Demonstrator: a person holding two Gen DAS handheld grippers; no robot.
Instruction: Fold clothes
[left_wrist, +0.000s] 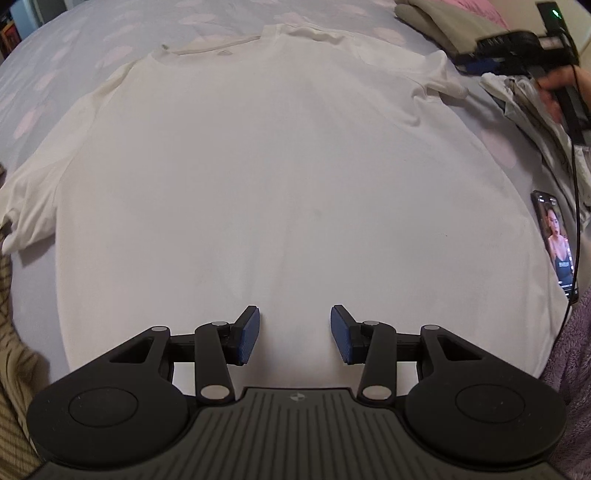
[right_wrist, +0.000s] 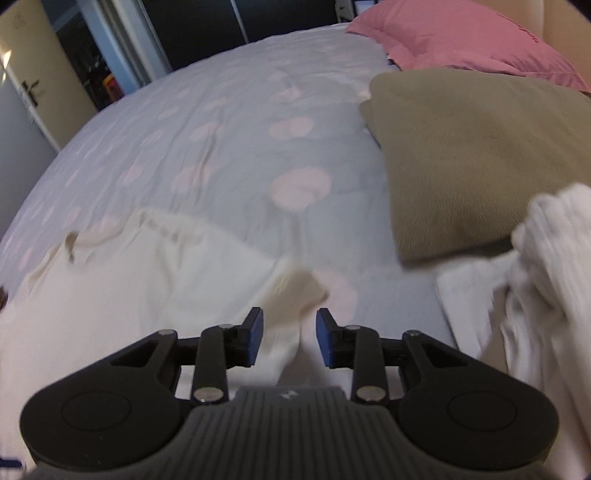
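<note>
Left wrist view: looked steeply down, close over the white T-shirt (left_wrist: 280, 177) spread on the bed (left_wrist: 92, 40). Right wrist view: sat low at the shirt's sleeve (right_wrist: 295, 291), faced across the bed towards the pink pillow (right_wrist: 461, 40). Shared: shirt, bedspread, folded olive garment (right_wrist: 480, 155).

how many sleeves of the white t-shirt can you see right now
2. One sleeve lies flat at the left edge of the white t-shirt; the other sleeve is rumpled at the upper right, near the right gripper. Nothing suggests more are hidden.
</note>
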